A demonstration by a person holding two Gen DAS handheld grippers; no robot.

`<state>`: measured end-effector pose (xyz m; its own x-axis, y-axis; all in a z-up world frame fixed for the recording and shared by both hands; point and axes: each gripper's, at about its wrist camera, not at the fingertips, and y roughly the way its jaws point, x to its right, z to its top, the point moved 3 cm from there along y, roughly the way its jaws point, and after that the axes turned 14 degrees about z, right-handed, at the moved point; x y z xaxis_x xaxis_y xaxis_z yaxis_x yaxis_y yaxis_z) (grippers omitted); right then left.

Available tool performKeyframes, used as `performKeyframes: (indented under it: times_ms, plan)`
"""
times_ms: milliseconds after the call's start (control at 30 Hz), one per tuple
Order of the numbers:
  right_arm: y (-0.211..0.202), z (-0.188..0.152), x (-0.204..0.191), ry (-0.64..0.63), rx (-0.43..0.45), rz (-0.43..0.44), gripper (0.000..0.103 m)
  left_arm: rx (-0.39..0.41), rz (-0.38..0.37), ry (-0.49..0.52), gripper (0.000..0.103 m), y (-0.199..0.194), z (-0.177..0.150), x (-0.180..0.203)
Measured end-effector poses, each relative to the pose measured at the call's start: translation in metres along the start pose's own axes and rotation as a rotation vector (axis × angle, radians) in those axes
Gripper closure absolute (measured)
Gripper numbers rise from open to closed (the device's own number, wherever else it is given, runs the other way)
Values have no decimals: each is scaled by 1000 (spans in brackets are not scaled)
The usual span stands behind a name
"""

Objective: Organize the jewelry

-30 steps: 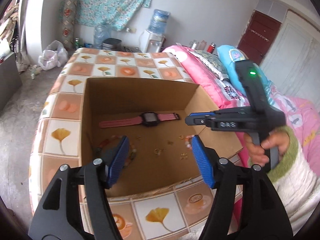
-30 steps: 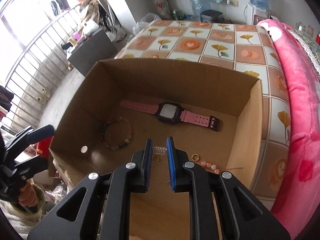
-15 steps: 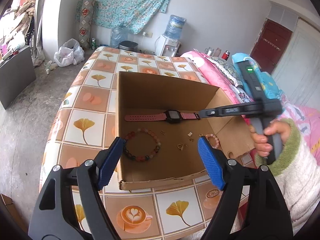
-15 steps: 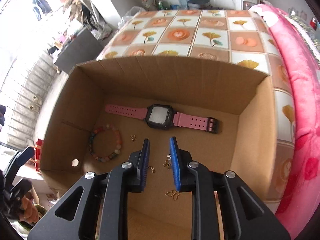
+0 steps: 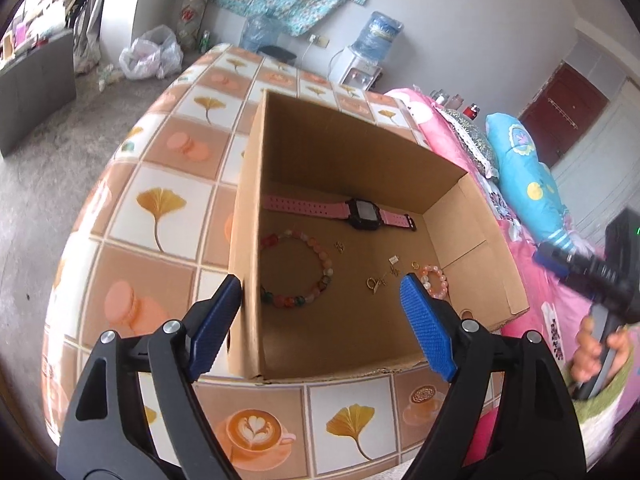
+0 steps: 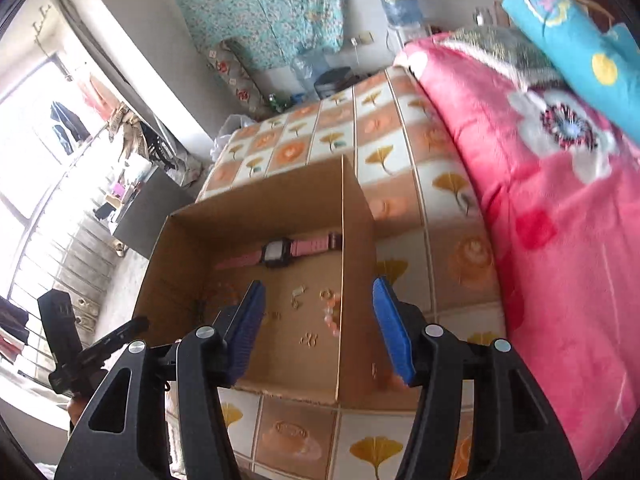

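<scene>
Both my left gripper (image 5: 320,320) and right gripper (image 6: 318,330) gape wide, empty, outside the cardboard box (image 5: 248,240); its walls stand between them and the pink watch (image 5: 344,210).

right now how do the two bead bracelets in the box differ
The big bracelet is a wide open loop of mixed beads: green, red, peach and pale. The small bracelet is a much tighter loop, all pale pink. The big bracelet lies by the left wall of the cardboard box, the small bracelet nearer its right wall. Both lie flat on the box floor, ungripped.
</scene>
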<state>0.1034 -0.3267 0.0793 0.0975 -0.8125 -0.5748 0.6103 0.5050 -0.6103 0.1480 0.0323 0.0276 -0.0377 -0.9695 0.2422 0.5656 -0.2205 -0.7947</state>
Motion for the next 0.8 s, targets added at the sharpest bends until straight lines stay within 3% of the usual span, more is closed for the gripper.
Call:
performKeyframes:
  times_ms: [133,300,800]
  plan:
    - [22,-29,5,46,-86,70,44,-5,0,-17,21,4,-5,0]
    - [22,-36,-7,5,-96,13,43,0,21,-49,21,2,-6,0]
    - [-32,-95,-16,45,-74,71,43,-1,12,-41,21,-43,-62,-1]
